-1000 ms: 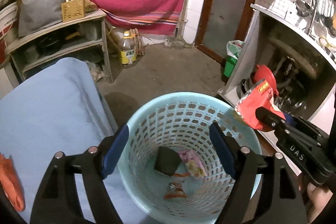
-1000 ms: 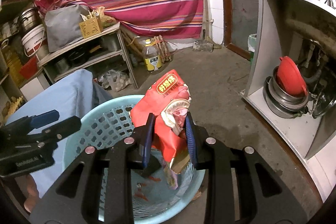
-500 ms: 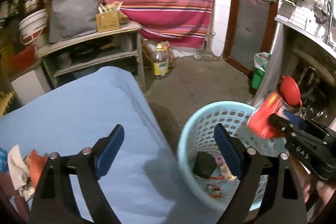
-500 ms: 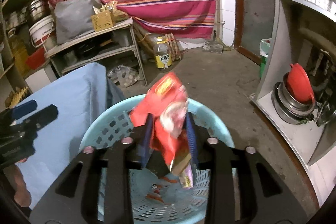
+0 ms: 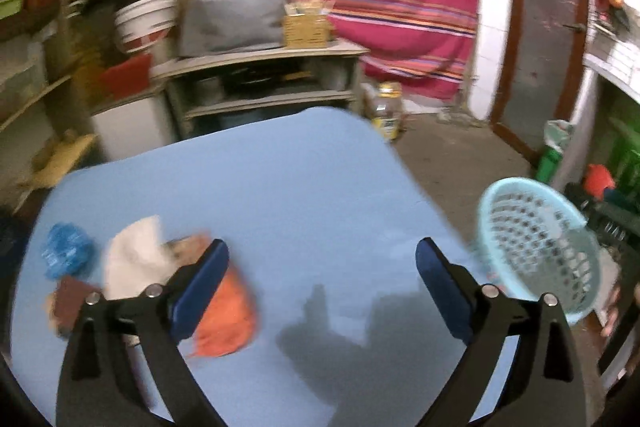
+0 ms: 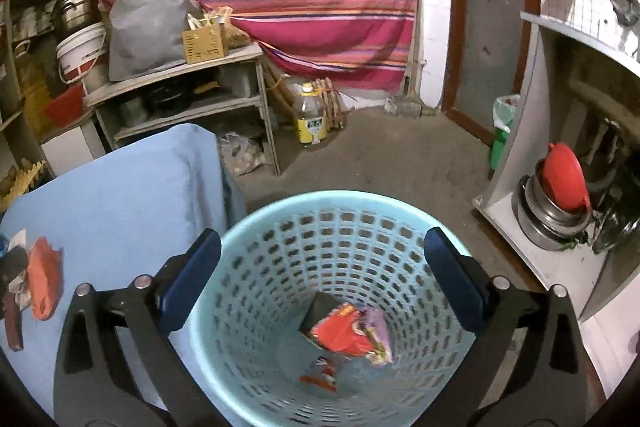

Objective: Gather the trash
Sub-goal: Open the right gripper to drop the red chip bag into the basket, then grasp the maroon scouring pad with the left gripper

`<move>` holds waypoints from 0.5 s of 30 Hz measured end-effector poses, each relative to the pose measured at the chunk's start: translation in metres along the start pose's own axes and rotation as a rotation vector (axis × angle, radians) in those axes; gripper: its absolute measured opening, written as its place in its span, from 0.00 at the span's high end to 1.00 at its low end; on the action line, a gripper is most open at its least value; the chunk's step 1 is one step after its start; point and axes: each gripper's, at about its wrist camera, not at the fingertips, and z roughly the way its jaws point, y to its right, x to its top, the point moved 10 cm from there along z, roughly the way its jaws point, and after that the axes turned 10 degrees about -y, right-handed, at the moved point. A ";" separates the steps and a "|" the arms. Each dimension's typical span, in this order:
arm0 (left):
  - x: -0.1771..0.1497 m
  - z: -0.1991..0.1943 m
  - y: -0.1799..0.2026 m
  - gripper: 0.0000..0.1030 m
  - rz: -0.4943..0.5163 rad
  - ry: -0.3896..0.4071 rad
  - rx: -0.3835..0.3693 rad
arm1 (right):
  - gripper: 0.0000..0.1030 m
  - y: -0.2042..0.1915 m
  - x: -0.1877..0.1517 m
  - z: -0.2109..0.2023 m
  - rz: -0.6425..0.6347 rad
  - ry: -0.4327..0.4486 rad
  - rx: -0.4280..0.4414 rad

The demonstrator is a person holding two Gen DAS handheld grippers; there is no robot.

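My right gripper (image 6: 320, 279) is open and empty above the light blue perforated basket (image 6: 280, 211). A red snack bag (image 6: 340, 331) lies inside it on a dark box (image 6: 322, 307) and other wrappers. My left gripper (image 5: 322, 287) is open and empty over the blue table (image 5: 300, 187). Trash lies at the table's left: an orange wrapper (image 5: 228, 319), white crumpled paper (image 5: 132, 259), a blue wrapper (image 5: 66, 255) and a brown piece (image 5: 70, 301). The basket also shows in the left wrist view (image 5: 580, 227), at the right.
A wooden shelf unit (image 6: 180, 95) with a grey bag and a yellow box stands behind the table. A yellow-labelled bottle (image 6: 310, 115) stands on the concrete floor. A white cabinet (image 6: 540, 207) with metal pots and a red lid is at the right.
My right gripper opened and the red snack bag dropped into the basket. My left gripper swung left from the basket to over the table, toward the trash pile.
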 end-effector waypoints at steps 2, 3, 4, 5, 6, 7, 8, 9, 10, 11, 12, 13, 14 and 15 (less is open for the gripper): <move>-0.014 -0.003 -0.029 0.09 -0.027 -0.011 0.031 | 0.04 -0.022 -0.003 0.001 -0.027 0.003 0.009; -0.022 -0.004 -0.044 0.09 -0.039 -0.016 0.050 | 0.04 -0.031 -0.004 0.001 -0.034 0.004 0.016; -0.032 -0.005 -0.064 0.09 -0.060 -0.024 0.078 | 0.04 -0.045 -0.006 0.001 -0.043 0.006 0.035; -0.039 -0.005 -0.076 0.09 -0.076 -0.030 0.093 | 0.04 -0.054 -0.007 0.001 -0.049 0.007 0.051; -0.047 -0.005 -0.091 0.09 -0.097 -0.037 0.110 | 0.04 -0.068 -0.009 0.001 -0.056 0.006 0.071; -0.057 -0.003 -0.110 0.09 -0.126 -0.046 0.139 | 0.04 -0.080 -0.012 0.001 -0.063 0.001 0.087; -0.065 -0.001 -0.123 0.09 -0.148 -0.053 0.161 | 0.04 -0.092 -0.015 0.001 -0.074 -0.004 0.101; -0.072 0.002 -0.138 0.09 -0.173 -0.067 0.182 | 0.04 -0.109 -0.019 0.001 -0.096 -0.008 0.117; -0.080 0.005 -0.151 0.09 -0.197 -0.084 0.193 | 0.04 -0.123 -0.023 0.002 -0.116 -0.010 0.127; -0.089 0.007 -0.162 0.09 -0.212 -0.095 0.197 | 0.04 -0.136 -0.026 0.001 -0.136 -0.010 0.134; -0.097 0.009 -0.170 0.09 -0.223 -0.108 0.203 | 0.04 -0.148 -0.028 0.001 -0.154 -0.009 0.140; -0.104 0.011 -0.176 0.09 -0.231 -0.122 0.210 | 0.04 -0.158 -0.030 0.000 -0.173 -0.008 0.146; -0.114 0.014 -0.183 0.09 -0.236 -0.141 0.214 | 0.04 -0.168 -0.032 0.000 -0.193 -0.006 0.148; -0.121 0.017 -0.188 0.09 -0.240 -0.157 0.214 | 0.04 -0.181 -0.035 0.000 -0.224 -0.004 0.147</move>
